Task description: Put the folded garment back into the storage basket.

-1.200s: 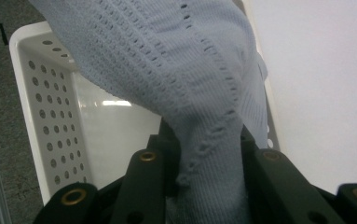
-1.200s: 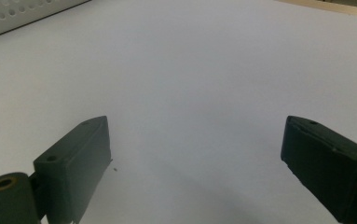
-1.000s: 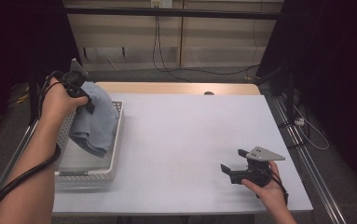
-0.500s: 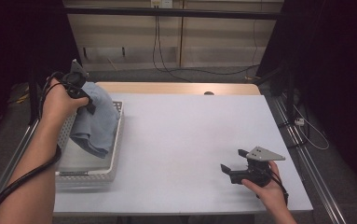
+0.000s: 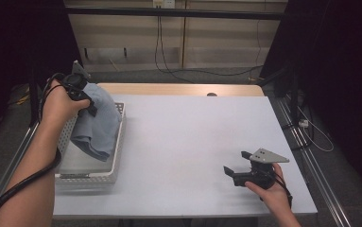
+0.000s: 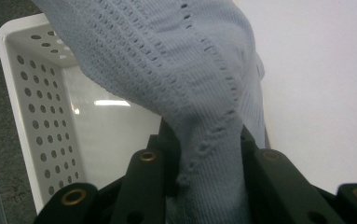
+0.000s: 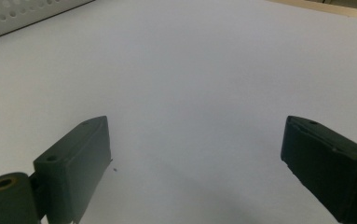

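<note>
Table [image 5: 188, 142] white, mostly bare; white perforated basket [image 5: 90, 175] at its left edge; pale blue knit cloth [image 5: 96, 125] hangs above basket, lower folds draped inside; left gripper [image 5: 85, 97] clenched on cloth's bunched top, held up; right gripper [image 5: 237, 174] low over table's right side, jaws spread, holding nothing.
</note>
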`<state>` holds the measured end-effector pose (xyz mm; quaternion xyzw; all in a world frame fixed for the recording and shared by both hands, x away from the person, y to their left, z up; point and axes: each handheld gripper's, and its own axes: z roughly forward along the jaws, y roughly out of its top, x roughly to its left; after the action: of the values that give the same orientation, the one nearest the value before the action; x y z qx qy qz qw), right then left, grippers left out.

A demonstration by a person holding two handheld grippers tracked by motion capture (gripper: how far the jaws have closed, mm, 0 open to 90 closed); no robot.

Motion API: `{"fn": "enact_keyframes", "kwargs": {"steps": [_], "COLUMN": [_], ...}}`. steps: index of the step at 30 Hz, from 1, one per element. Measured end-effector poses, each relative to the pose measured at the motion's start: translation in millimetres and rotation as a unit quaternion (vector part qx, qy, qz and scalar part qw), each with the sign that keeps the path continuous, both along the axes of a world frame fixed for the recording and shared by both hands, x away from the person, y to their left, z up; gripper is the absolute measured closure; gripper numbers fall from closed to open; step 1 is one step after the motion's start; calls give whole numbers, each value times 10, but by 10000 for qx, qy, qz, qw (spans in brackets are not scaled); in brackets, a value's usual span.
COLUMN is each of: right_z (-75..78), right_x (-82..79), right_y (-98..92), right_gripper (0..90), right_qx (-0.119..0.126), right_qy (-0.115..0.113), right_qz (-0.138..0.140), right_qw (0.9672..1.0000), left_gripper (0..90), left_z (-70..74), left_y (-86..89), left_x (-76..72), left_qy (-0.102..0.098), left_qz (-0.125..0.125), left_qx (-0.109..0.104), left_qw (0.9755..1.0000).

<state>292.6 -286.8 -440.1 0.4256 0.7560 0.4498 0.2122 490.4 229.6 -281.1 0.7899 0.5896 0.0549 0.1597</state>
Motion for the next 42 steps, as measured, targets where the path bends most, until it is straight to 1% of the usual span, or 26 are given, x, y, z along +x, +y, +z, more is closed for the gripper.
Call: {"fn": "enact_keyframes", "kwargs": {"steps": [5,8,10,17,27,35,42], "right_z": [-1,-3,2,2,6,11,13], "right_x": [-1,2,1,-2,-4,-6,-7], "right_y": [4,1,1,6,13,11,11], "right_gripper": [75,75,75,75,75,75,75], "right_qx": [0,-5,5,4,-6,6,5], "right_qy": [0,-3,-6,-4,-20,-29,-28], "right_qz": [5,6,0,7,22,28,23], "right_qw": [10000,10000,10000,10000,10000,10000,10000], "left_gripper": [736,736,736,736,736,736,736], "left_z": [-7,2,-3,4,8,-5,-19], "left_y": [7,3,-3,-7,4,64,77], "left_x": [-14,-22,-28,-52,-79,-98,-123], "left_qy": [-21,28,-10,18,13,7,37], "left_qz": [5,-28,-20,-90,-62,4,-26], "left_qx": [0,-4,-2,4,-17,-50,-39], "left_qw": [10000,10000,10000,10000,10000,10000,10000]}}
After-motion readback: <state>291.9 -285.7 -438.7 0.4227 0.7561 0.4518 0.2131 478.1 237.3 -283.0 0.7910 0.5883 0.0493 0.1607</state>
